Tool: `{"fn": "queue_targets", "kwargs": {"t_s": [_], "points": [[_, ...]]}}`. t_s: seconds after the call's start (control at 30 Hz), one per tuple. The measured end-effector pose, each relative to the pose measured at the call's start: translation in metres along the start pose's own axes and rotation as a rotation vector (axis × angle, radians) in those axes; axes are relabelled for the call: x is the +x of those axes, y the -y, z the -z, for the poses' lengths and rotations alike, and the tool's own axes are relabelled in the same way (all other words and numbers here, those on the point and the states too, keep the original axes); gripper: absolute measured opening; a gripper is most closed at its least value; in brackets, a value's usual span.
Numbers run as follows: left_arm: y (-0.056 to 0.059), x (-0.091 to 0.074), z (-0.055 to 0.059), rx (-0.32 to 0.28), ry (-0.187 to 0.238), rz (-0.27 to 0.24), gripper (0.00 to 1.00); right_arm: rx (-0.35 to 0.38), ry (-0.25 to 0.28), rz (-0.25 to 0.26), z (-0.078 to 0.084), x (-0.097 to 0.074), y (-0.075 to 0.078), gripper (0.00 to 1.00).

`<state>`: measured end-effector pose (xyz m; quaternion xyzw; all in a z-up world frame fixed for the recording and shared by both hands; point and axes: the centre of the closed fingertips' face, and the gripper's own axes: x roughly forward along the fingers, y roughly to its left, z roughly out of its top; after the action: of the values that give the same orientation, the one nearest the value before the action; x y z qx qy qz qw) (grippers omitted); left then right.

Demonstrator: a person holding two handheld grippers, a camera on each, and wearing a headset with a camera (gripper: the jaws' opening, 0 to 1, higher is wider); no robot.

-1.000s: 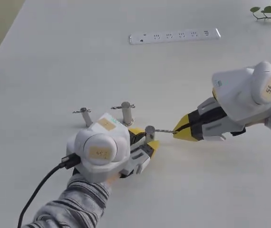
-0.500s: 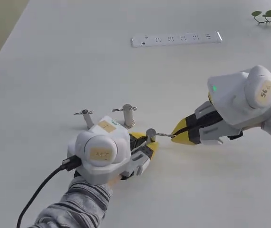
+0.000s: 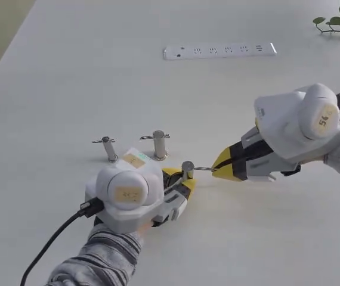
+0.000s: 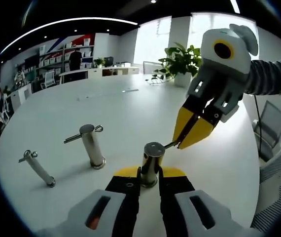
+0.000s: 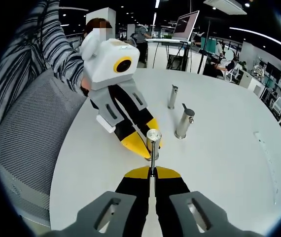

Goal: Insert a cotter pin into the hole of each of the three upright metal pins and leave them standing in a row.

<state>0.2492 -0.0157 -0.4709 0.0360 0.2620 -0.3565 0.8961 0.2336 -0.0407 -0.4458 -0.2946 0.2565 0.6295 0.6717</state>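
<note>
1. Beyond the left tool (image 3: 184,179), to its left: leftmost metal pin (image 3: 108,149) and middle metal pin (image 3: 159,145), both upright on the desk (image 3: 68,71), with fitted cotter pins (image 3: 103,141) through their tops.
2. Left tool is clamped low on the upright third metal pin (image 3: 187,170).
3. Right tool (image 3: 216,170) is pinched on the held cotter pin (image 3: 204,168). The pin's free end meets the third pin's top just ahead of the tool tips; cannot tell if it is in the hole.

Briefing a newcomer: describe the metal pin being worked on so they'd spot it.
On the white table, three metal pins stand in a row. It is the pin clamped in the left gripper. Its neighbours stand free with cotter pins through them; the right gripper holds this one's.
</note>
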Motion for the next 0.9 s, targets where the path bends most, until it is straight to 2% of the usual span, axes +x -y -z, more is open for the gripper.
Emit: {"fn": "queue_targets", "kwargs": {"t_s": [0.33, 0.9], "points": [[0.0, 0.0, 0.001, 0.009, -0.001, -0.013, 0.1, -0.019, -0.004, 0.008, -0.003, 0.004, 0.004, 0.0], [-0.001, 0.003, 0.005, -0.016, 0.007, -0.03, 0.1, -0.047, 0.001, 0.028, -0.011, 0.011, 0.004, 0.0]]}}
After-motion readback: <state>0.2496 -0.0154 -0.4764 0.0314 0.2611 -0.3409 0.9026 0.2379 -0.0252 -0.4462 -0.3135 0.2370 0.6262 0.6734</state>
